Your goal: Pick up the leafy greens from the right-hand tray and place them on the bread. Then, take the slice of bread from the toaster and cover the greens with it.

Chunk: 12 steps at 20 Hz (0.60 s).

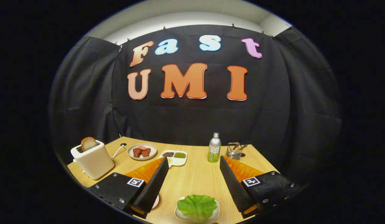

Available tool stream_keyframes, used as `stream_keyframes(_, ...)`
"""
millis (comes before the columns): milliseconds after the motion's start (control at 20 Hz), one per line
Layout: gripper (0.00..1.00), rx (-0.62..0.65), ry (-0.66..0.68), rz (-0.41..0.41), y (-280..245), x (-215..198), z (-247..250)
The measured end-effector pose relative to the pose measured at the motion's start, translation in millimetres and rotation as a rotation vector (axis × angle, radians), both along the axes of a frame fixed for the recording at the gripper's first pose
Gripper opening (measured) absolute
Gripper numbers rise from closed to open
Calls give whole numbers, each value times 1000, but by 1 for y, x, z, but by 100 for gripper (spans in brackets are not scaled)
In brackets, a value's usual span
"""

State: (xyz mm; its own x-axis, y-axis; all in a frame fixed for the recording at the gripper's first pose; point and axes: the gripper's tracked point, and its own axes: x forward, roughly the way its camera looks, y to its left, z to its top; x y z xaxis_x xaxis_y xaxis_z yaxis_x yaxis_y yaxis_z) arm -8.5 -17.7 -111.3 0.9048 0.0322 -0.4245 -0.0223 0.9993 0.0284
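The gripper [192, 163] is hovering with jaws spread wide, gripping nothing; the lettuce leaf [197, 207] is lying on its small white tray [180, 214] between the fingers, seemingly below them, toaster [92, 160] well apart

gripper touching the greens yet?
Apart. In the gripper view the hand-held gripper is open, its fingers spread to either side, with bare table showing between them and the greens on their tray.
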Motion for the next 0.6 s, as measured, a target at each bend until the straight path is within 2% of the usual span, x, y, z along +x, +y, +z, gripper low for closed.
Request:
stream_keyframes(100,99,12,79,33,5,-4,-21)
stream_keyframes(200,99,79,170,76,12,-12,-42)
stream_keyframes(350,99,157,280,95,14,-20,-69)
stream_keyframes(450,99,142,337,107,11,-22,-88)
stream_keyframes(550,98,124,394,172,16,-29,-109)
stream_keyframes(600,98,112,434,174,12,-31,-123)
